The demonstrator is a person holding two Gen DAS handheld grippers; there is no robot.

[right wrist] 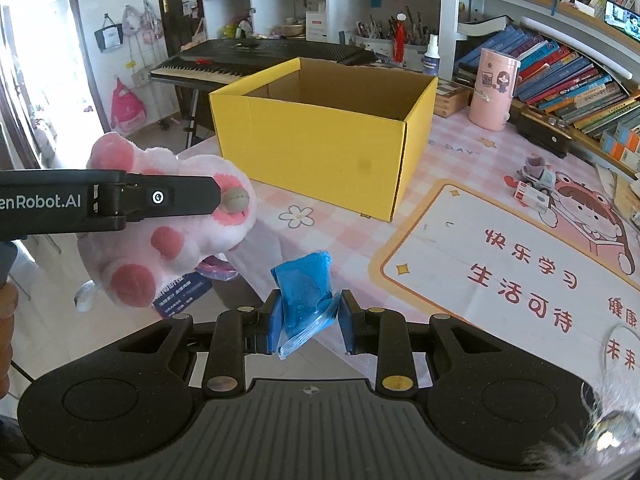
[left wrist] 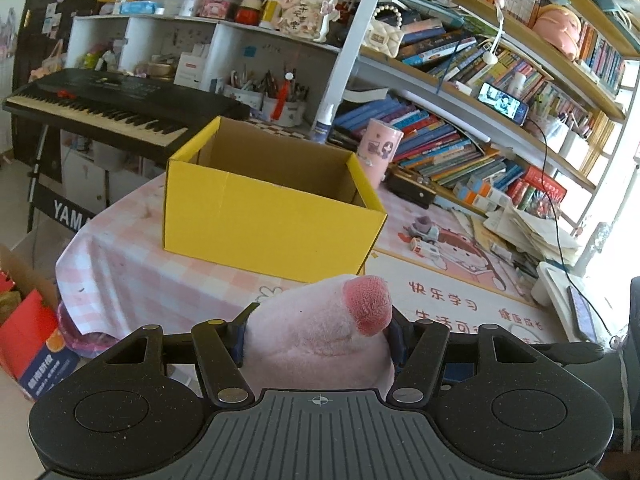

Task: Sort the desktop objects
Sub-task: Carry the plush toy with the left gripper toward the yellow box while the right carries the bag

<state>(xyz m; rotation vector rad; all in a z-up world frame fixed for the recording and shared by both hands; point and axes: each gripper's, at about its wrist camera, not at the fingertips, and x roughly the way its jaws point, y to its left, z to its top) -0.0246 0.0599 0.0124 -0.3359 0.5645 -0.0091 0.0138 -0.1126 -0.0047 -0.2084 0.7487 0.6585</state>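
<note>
**Two soft, light things held short of the box**

A pink plush paw (left wrist: 320,340) is pinched between the fingers of the left gripper (left wrist: 318,342) at the bottom centre of the left wrist view; in the right wrist view the same paw (right wrist: 160,232) is seen at middle left, held off the desk edge. It is judged light, soft and easily squashed, so a hold across its thick body is best; the pads sink in and slipping is unlikely.

A blue bag (right wrist: 306,300) is pinched by the nearly closed fingers of the right gripper (right wrist: 308,320), low in the centre. Its clear film looks slick and crumpled, so a grip on the bunched middle is judged safer than one on the loose edge.

The open yellow box (right wrist: 320,140) stands on the desk (right wrist: 348,240) at upper centre, apart from both things.
</note>
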